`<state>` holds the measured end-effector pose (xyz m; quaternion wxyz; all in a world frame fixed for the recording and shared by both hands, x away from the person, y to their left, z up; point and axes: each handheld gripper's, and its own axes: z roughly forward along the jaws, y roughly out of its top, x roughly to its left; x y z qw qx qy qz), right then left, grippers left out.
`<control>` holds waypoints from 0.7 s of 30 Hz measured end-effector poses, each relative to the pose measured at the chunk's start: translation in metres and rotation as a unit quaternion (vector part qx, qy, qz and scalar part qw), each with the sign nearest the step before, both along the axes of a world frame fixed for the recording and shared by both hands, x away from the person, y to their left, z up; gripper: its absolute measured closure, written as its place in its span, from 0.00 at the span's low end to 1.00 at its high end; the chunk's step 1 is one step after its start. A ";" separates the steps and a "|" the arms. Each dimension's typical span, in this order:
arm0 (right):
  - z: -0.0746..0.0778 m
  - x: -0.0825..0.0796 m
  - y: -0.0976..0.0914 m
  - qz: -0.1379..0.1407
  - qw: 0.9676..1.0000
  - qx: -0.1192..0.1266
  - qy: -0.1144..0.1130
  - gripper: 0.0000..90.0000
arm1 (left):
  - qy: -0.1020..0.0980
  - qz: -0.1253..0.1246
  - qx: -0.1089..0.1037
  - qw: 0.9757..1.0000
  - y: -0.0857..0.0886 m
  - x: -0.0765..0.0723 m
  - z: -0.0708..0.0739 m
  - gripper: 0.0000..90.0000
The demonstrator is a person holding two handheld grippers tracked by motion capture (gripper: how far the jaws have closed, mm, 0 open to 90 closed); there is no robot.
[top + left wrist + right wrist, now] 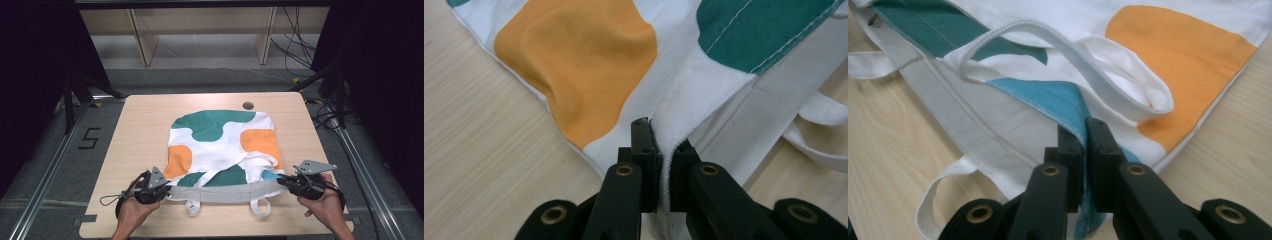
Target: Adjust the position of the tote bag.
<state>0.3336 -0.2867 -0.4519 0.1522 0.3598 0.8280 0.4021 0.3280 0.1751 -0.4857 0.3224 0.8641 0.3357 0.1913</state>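
Note:
A cloth tote bag (222, 145) with green, orange and white patches lies flat on the wooden table (142, 125), its opening toward the near edge. My left gripper (167, 189) is at the bag's near left corner, shut on the white top hem (704, 85); the jaws (663, 150) pinch the fabric fold. At the near right corner my right gripper (281, 181) is shut on a blue-lined edge (1048, 92) of the bag, the cloth caught between its jaws (1085, 135). One white handle (1063, 37) lies across the bag. Another handle (260, 206) hangs toward the near edge.
A small dark round hole (248, 105) sits in the table just beyond the bag. Bare wood borders the bag left and right. Metal rails (45, 170) run along both sides of the table, with wooden shelf legs (145, 45) and cables (295, 45) behind.

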 end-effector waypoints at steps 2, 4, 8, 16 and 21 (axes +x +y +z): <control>0.000 -0.001 0.000 -0.004 1.000 0.005 -0.001 0.96 | 0.006 -0.002 -0.011 1.000 0.000 -0.001 0.000 0.95; 0.001 -0.003 -0.001 -0.012 1.000 0.010 0.005 0.96 | 0.012 -0.009 -0.011 1.000 0.000 -0.003 0.002 0.95; 0.001 0.000 -0.007 0.004 1.000 0.005 -0.006 0.96 | 0.023 -0.017 -0.019 0.999 -0.001 -0.004 0.004 0.95; 0.002 -0.004 -0.006 -0.003 1.000 0.005 0.018 0.95 | 0.019 -0.027 -0.010 0.999 0.000 -0.004 0.003 0.95; 0.001 -0.002 -0.008 0.006 1.000 0.000 0.012 0.95 | 0.018 -0.028 -0.011 0.999 0.000 -0.004 0.003 0.95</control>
